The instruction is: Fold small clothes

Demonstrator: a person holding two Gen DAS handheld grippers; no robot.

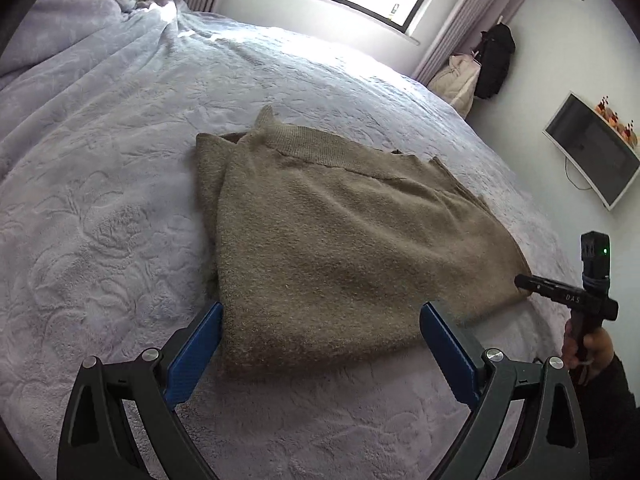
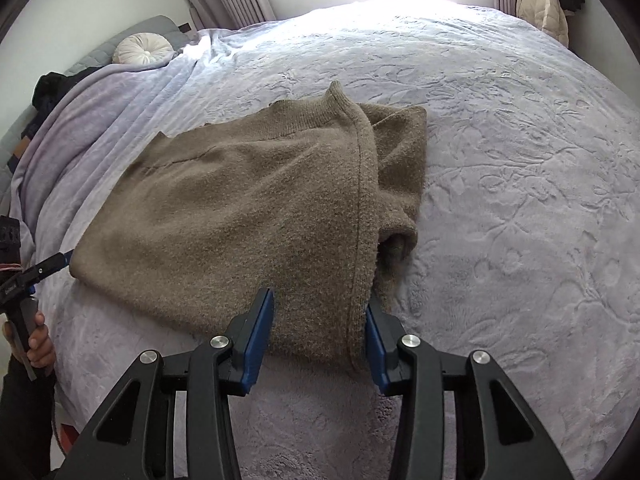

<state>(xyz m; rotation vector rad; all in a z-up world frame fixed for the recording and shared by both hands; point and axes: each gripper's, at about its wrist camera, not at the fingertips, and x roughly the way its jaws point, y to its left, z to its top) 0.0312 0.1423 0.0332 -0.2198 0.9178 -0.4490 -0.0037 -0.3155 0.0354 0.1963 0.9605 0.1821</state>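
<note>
Both grippers reach the folded brown sweater [image 1: 340, 232] on the lavender bedspread [image 1: 100, 200]: left gripper [image 1: 320, 340] gaping wide, right gripper [image 2: 320, 336] narrowed around its hem corner, seemingly pinching it.

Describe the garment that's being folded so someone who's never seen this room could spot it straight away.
Start at the wide bed covered by a pale lilac embossed blanket, under the window. Near its closer edge lies a brown knitted sweater, partly folded, ribbed collar pointing toward the window and one side doubled over. It is the only brown knit on the blanket; the round white cushion sits far off by the headboard.
</note>
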